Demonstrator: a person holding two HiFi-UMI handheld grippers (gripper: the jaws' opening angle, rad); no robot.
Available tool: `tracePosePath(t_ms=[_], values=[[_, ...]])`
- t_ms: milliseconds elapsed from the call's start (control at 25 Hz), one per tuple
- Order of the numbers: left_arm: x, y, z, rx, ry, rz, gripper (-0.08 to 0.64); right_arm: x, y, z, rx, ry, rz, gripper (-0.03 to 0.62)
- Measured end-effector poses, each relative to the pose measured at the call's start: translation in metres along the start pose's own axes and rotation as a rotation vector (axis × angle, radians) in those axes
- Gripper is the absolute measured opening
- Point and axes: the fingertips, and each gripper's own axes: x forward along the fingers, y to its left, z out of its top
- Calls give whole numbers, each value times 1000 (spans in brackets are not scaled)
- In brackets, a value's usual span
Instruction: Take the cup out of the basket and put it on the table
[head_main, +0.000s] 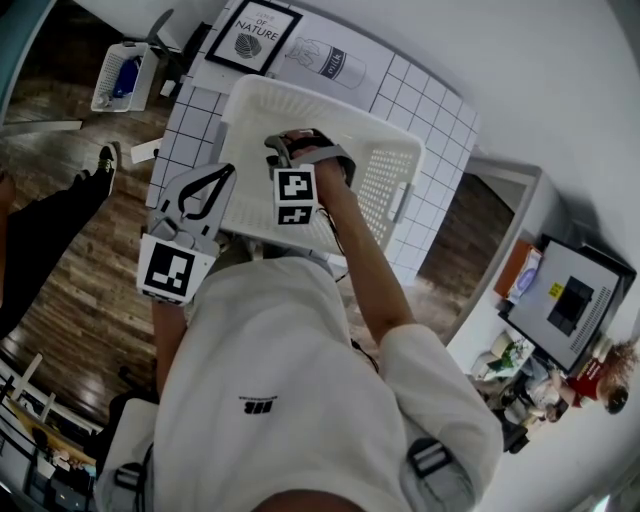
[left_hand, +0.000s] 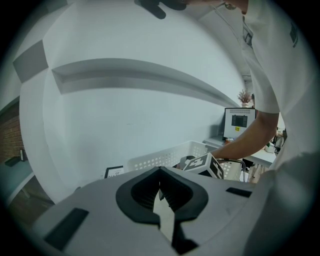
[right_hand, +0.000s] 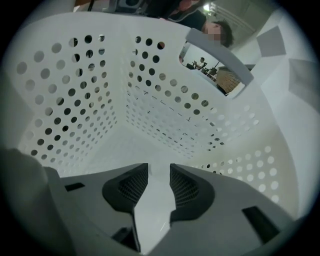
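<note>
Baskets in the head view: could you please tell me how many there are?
2. A large white basket stands on the tiled table, with the right gripper inside it; a smaller basket sits at the upper left, beyond the table. Others may be hidden.

A white plastic basket (head_main: 385, 190) is seen standing upright on the white, grid-lined bench (head_main: 420, 85), set towards the bench's near edge. Its walls (right_hand: 75, 100) are pierced with rows of small round holes, and a rectangular handle slot (right_hand: 215, 65) is cut just below the rim at one end. Its floor appears plain and unperforated, though only part of it is shown.
</note>
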Motion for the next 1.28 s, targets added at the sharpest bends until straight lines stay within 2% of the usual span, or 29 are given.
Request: tracePosePath(t_ms=[360, 760, 1280], values=[[1, -1, 0, -5, 0, 0, 9, -2, 0, 0, -51, 11, -38, 123], [2, -3, -5, -13, 5, -6, 9, -8, -10, -2, -12, -4, -94, 71], [5, -5, -1, 7, -5, -27, 9, -25, -22, -3, 59, -43, -119, 57]])
